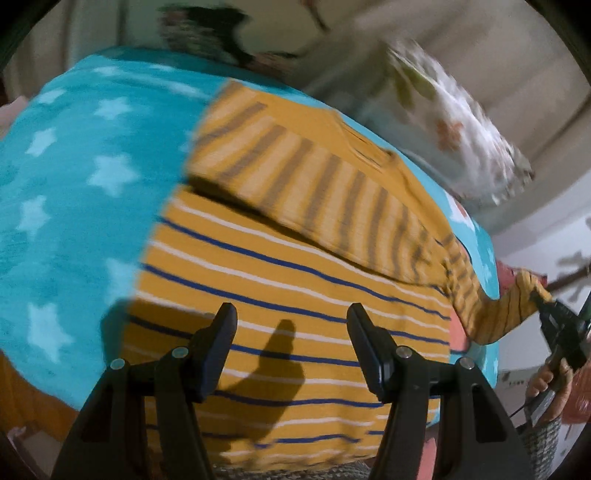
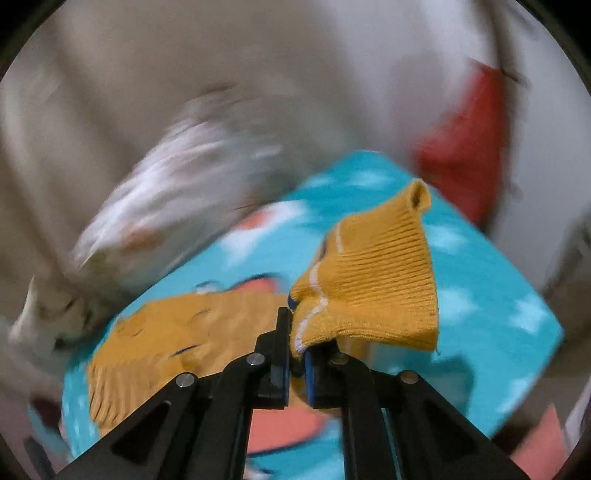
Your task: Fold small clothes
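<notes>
A small mustard-yellow sweater with blue and white stripes (image 1: 288, 295) lies on a turquoise star-patterned blanket (image 1: 74, 177). One sleeve is folded across its upper body. My left gripper (image 1: 291, 325) is open and empty, hovering above the sweater's lower body. My right gripper (image 2: 297, 343) is shut on the ribbed cuff of the other sleeve (image 2: 369, 291) and holds it lifted off the blanket. In the left wrist view the right gripper (image 1: 554, 317) shows at the far right with the sleeve (image 1: 495, 310) stretched out to it. The rest of the sweater (image 2: 162, 339) lies blurred at left in the right wrist view.
A white floral pillow (image 1: 454, 125) lies beyond the blanket's far edge. A dark patterned item (image 1: 207, 33) sits at the back. A red object (image 2: 469, 147) stands behind the blanket (image 2: 498, 314). The blanket edge drops off at the right (image 1: 491, 280).
</notes>
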`<state>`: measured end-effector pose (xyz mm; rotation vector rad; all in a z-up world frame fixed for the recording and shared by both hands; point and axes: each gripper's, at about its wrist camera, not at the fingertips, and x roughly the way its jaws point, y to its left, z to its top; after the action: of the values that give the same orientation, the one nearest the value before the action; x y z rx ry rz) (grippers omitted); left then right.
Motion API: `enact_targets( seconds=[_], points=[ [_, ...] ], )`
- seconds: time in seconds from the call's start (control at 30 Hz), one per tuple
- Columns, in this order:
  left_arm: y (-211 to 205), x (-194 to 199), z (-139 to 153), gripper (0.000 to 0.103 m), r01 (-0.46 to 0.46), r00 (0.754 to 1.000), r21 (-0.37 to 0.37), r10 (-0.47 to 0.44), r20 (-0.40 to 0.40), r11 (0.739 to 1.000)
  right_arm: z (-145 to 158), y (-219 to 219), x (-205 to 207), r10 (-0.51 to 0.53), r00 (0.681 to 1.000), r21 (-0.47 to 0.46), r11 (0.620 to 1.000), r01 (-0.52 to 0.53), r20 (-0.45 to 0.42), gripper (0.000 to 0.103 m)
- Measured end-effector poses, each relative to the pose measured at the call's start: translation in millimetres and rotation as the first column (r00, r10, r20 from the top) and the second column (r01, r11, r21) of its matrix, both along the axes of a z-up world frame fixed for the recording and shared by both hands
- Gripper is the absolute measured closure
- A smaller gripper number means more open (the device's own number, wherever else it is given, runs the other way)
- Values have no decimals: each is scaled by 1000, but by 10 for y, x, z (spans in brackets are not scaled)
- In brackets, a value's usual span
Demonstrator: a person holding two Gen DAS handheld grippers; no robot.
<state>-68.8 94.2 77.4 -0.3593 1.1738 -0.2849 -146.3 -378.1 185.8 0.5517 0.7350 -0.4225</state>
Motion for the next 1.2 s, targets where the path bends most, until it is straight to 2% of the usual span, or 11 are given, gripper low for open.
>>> enact_targets(
  seconds=[0.13, 0.3, 0.5, 0.6, 0.67, 0.7, 0.83, 0.87, 0.93, 1.03, 1.2],
  points=[
    [565, -26, -11, 42, -64, 998, 5, 64, 6, 998, 48, 1148, 808, 267, 963, -20, 963, -267, -29, 96],
    [1334, -148, -76, 42, -166, 986, 36, 166, 4, 986, -345, 2555, 1596, 493, 856, -85, 857, -509, -152, 96],
    [2123, -360, -172, 42, -282, 959, 71, 283, -12, 957, -1181, 3796, 2018, 568, 731, -216, 714, -666, -379, 96],
    [2326, -422, -274, 42, -313, 948, 73, 316, -38, 947, -1411, 4074, 2045, 540, 712, -286, 667, -687, -449, 93],
    [2411, -437, -350, 42, -326, 942, 65, 330, -58, 943, -1459, 4308, 2003, 531, 700, -361, 607, -708, -478, 83],
    [2431, -439, -370, 42, -328, 941, 62, 332, -63, 943, -1476, 4463, 1972, 537, 683, -407, 551, -728, -496, 76],
    [2444, -398, -390, 42, -313, 946, 53, 316, -65, 948, -1511, 4959, 1871, 572, 615, -506, 361, -783, -543, 75],
    [2434, -381, -387, 42, -305, 949, 51, 307, -64, 951, -1510, 5046, 1863, 583, 602, -510, 339, -790, -545, 75],
    [2400, -332, -386, 42, -286, 955, 50, 289, -63, 957, -1478, 5134, 1823, 617, 578, -484, 338, -807, -534, 75],
    [2340, -274, -383, 42, -263, 962, 53, 266, -62, 963, -1384, 5009, 1803, 673, 571, -361, 444, -820, -470, 74],
    [2292, -206, -410, 42, -241, 967, 49, 244, -72, 969, -1139, 4361, 1779, 629, 706, -222, 675, -704, -325, 74]
  ],
)
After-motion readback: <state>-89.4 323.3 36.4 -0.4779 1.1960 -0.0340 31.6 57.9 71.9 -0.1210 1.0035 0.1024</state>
